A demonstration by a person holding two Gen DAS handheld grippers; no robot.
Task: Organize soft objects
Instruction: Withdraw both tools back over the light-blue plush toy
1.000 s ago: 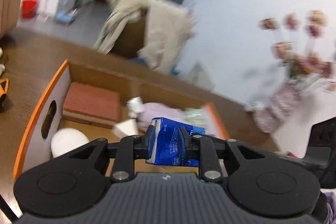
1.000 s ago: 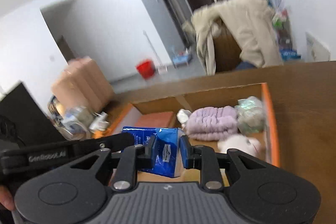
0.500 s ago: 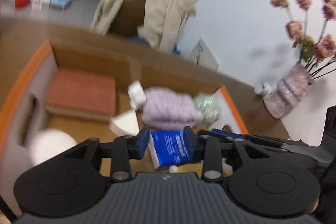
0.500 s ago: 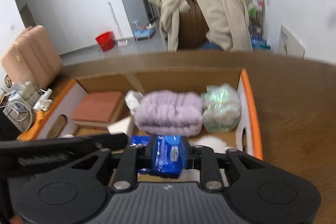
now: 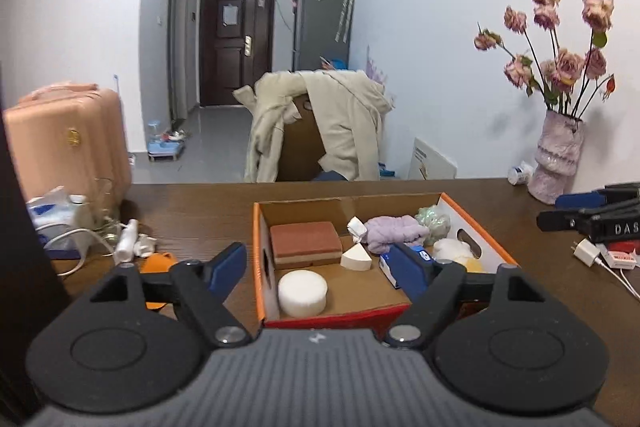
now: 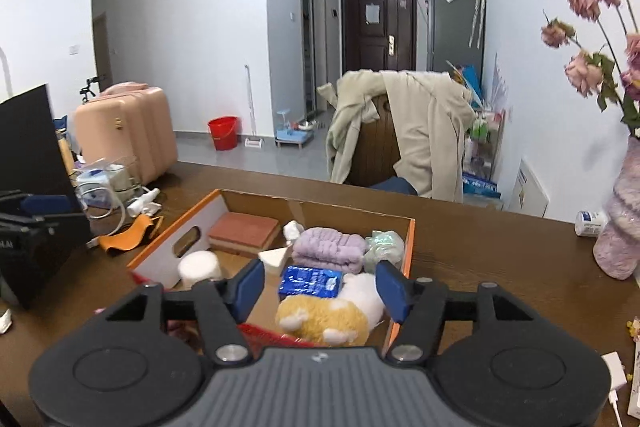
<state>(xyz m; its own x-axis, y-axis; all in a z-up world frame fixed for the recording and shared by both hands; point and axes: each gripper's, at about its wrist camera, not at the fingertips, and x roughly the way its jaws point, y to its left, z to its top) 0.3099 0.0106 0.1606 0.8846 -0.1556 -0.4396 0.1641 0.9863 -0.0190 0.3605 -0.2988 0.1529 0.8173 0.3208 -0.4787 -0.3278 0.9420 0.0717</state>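
An orange-rimmed cardboard box (image 5: 257, 255) (image 6: 409, 247) stands on the brown table. A blue tissue pack (image 6: 311, 281) (image 5: 387, 264) lies flat inside it, next to a white-and-yellow plush toy (image 6: 332, 311). Also in the box are a lilac folded towel (image 6: 330, 251) (image 5: 394, 231), a green mesh puff (image 6: 385, 243), a brick-red sponge (image 5: 306, 241), a white round pad (image 5: 303, 289) and a white wedge (image 5: 356, 258). My left gripper (image 5: 318, 269) hangs in front of the box, jaws opening, nothing gripped. My right gripper (image 6: 320, 289) is above the box's near edge, jaws opening, free of the pack.
A vase of dried roses (image 5: 558, 163) stands at the table's right, with chargers and cables (image 5: 588, 253) near it. Cables, a small bottle and an orange strap (image 6: 128, 231) lie left of the box. A dark monitor (image 6: 28, 155) stands at far left.
Both grippers, earlier shut on the blue pack over the box, have let go. The pack now lies in the box, and both grippers have pulled back and up.
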